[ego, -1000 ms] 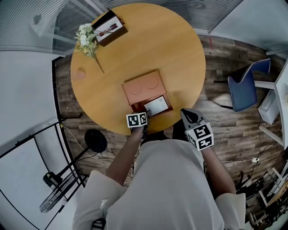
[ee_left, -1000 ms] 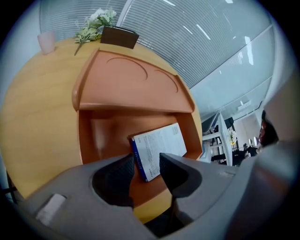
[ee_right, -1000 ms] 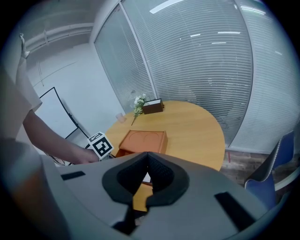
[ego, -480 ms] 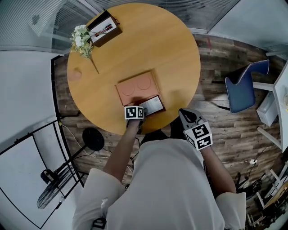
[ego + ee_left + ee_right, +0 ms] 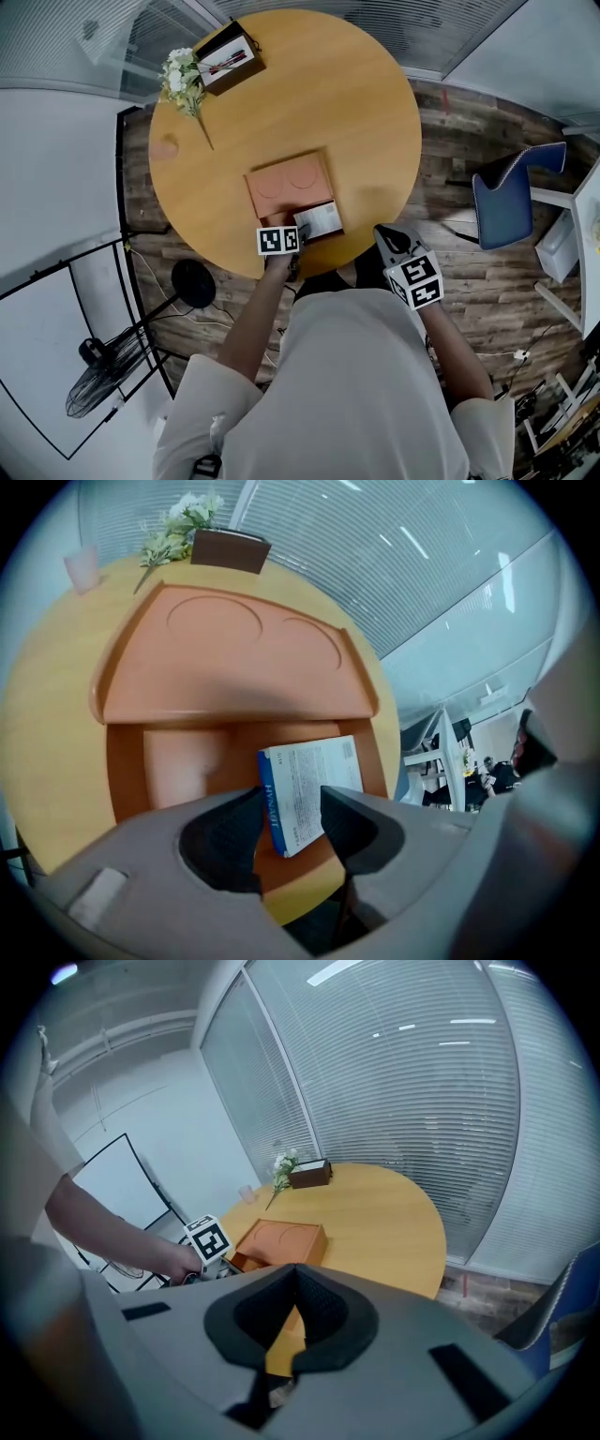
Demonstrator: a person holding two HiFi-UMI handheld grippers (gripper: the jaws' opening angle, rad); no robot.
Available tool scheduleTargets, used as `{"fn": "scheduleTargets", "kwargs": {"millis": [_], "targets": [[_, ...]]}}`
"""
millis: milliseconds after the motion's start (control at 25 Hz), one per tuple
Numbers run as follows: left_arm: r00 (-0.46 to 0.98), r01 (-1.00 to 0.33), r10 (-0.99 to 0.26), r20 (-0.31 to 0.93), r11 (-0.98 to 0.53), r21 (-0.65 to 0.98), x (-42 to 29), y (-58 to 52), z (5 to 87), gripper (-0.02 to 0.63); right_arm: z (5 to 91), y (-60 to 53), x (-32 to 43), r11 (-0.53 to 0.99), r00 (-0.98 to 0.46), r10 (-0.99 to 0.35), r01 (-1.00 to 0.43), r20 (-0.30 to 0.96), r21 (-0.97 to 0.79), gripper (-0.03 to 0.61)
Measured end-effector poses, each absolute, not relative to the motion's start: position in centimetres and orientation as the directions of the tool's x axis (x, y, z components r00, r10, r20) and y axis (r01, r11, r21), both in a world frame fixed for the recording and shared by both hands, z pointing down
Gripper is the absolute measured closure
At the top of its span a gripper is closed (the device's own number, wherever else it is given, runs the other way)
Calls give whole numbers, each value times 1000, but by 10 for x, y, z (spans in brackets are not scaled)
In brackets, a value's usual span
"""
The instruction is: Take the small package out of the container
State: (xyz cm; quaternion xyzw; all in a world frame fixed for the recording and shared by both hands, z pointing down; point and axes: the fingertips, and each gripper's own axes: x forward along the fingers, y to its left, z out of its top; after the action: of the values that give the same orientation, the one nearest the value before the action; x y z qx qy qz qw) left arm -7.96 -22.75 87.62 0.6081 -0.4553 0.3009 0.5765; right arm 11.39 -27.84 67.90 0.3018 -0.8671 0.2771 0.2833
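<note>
An orange box-shaped container (image 5: pixel 291 183) sits on the round wooden table (image 5: pixel 356 112) with its drawer pulled out toward me. A small white package with a blue edge (image 5: pixel 321 221) lies flat in the drawer. My left gripper (image 5: pixel 298 234) is at the drawer's front. In the left gripper view its jaws (image 5: pixel 292 808) are opening and straddle the near corner of the package (image 5: pixel 314 780), which rests on the drawer floor (image 5: pixel 178 761). My right gripper (image 5: pixel 389 236) hangs off the table's near edge, shut with nothing in it (image 5: pixel 295 1283).
At the table's far left stand a dark box of pens (image 5: pixel 225 58), a bunch of white flowers (image 5: pixel 183 80) and a small pink cup (image 5: pixel 167 148). A blue chair (image 5: pixel 511 197) stands on the floor at the right, a black round-based stand (image 5: pixel 192 286) at the left.
My left gripper has edged forward onto the near corner of the package in the drawer. The right gripper has stayed where it was.
</note>
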Motion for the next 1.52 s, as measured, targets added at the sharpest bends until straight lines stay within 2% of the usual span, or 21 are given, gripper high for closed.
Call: {"fn": "scheduleTargets", "kwargs": {"millis": [560,840,1200,1520], "targets": [[437,-871,-429,791,16,490,-53,-240,799,436,652,-289,89,738,-723,-349,-604,596,-301,575],[451,-865,-485,749,-29,501,-34,-248,780,436,644,-291,91,752,-732,-349,-591,586,-291,576],[466,-870,-490,737,-103,482,0,-252,778,436,640,-297,104,746,-726,-365,-603,583,-283,575],[438,-888,-462,771,-91,451,10,-257,801,436,648,-293,118,733,-712,-366,-617,599,-286,575]]}}
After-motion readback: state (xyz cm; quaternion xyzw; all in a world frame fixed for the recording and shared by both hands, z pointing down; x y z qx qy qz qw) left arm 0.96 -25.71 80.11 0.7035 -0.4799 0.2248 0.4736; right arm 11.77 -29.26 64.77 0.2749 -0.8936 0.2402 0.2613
